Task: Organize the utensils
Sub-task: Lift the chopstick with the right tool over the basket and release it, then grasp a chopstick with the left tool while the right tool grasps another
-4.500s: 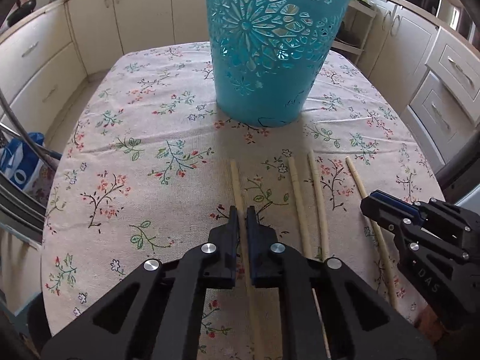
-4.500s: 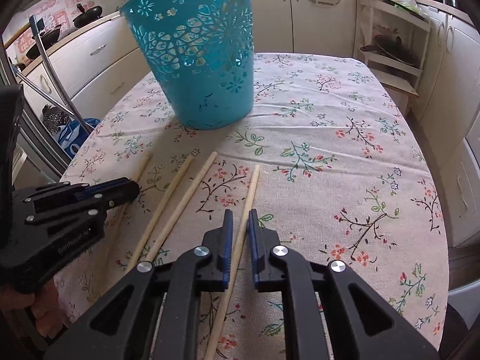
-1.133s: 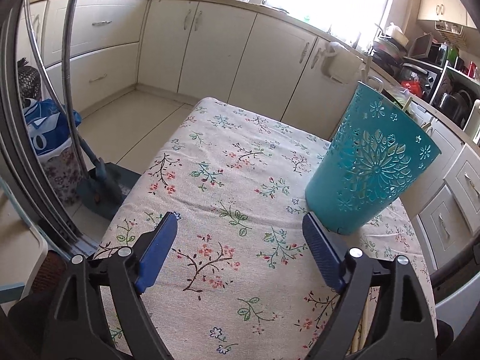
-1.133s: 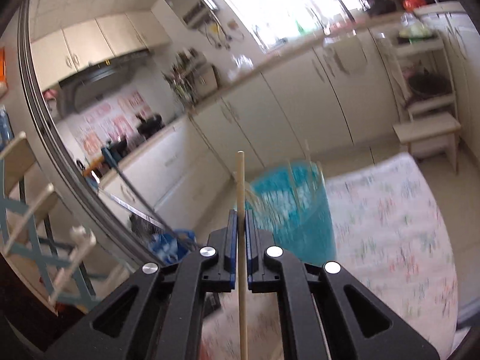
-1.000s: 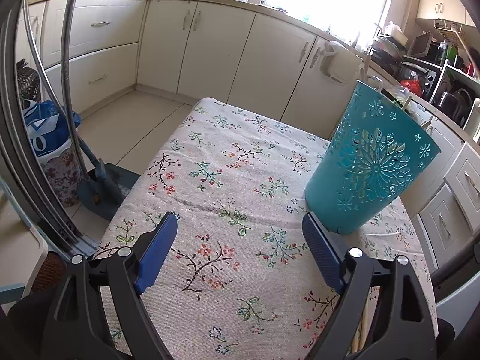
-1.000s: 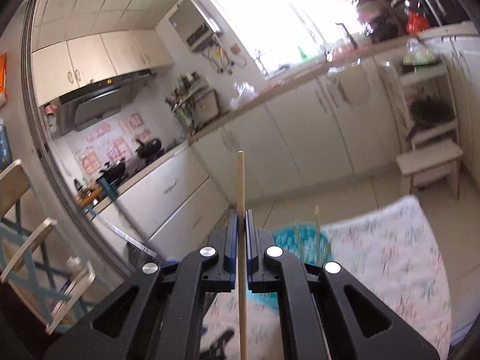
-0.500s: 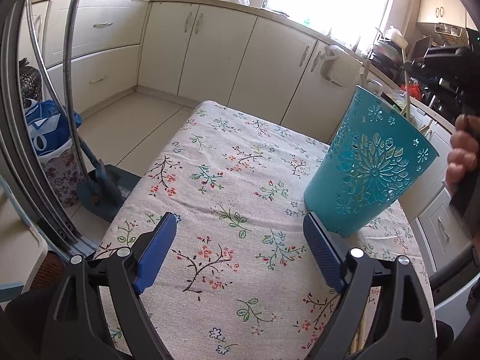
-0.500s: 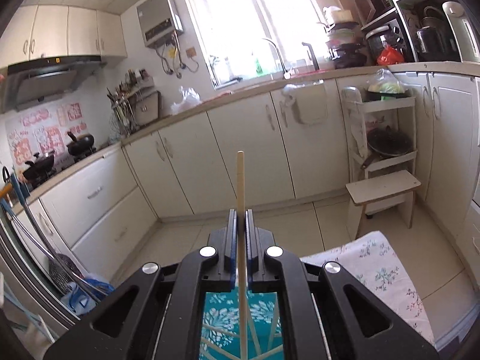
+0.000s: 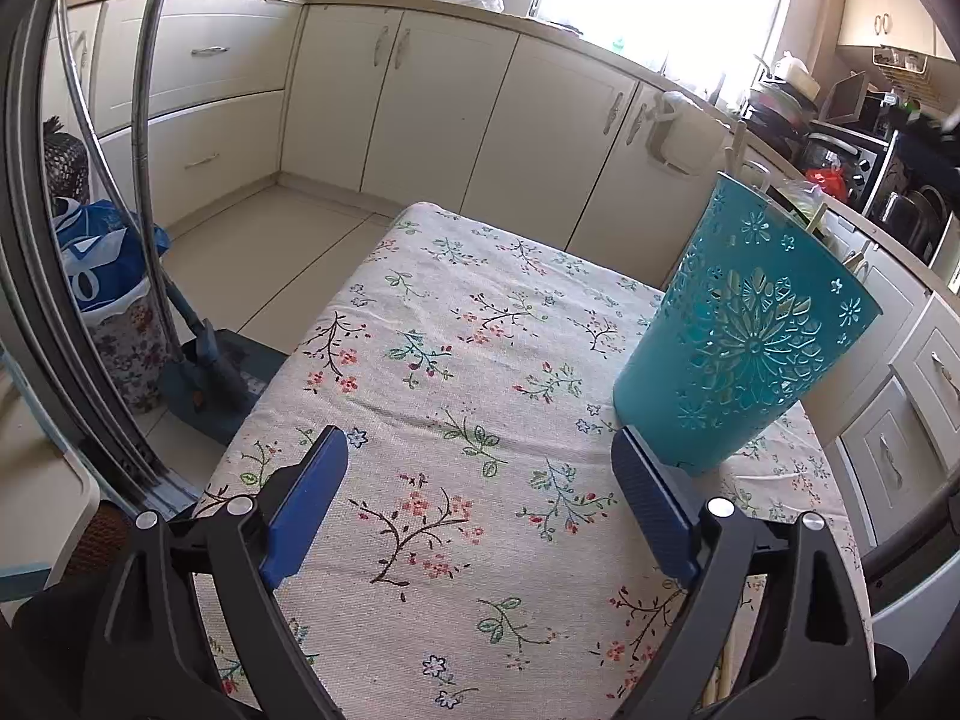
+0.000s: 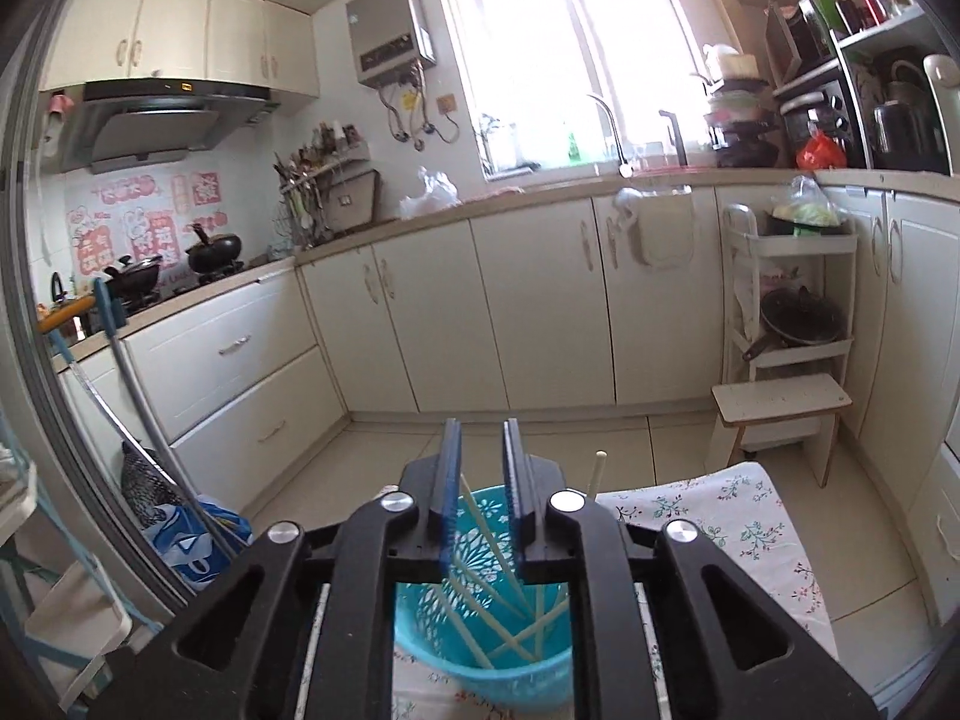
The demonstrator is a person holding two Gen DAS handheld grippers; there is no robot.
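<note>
A teal cut-out basket (image 9: 738, 336) stands on the flowered tablecloth (image 9: 456, 372) at the right of the left wrist view. My left gripper (image 9: 480, 498) is open and empty, low over the cloth, left of the basket. In the right wrist view my right gripper (image 10: 483, 480) is open and empty, directly above the basket (image 10: 480, 654). Several wooden chopsticks (image 10: 480, 594) lean inside it. Chopstick tips (image 9: 735, 147) stick out over the rim in the left wrist view. More chopstick ends (image 9: 723, 675) lie on the cloth at the lower right.
Cream kitchen cabinets (image 9: 432, 96) run behind the table. A blue bag (image 9: 99, 258) and a mop (image 9: 204, 360) stand on the floor at the left. A white step shelf (image 10: 786, 372) stands at the right. The table's far edge (image 9: 510, 234) drops to the tiled floor.
My right gripper has opened and let go of the chopstick, which now stands in the basket. The left gripper has stayed open and nearly still.
</note>
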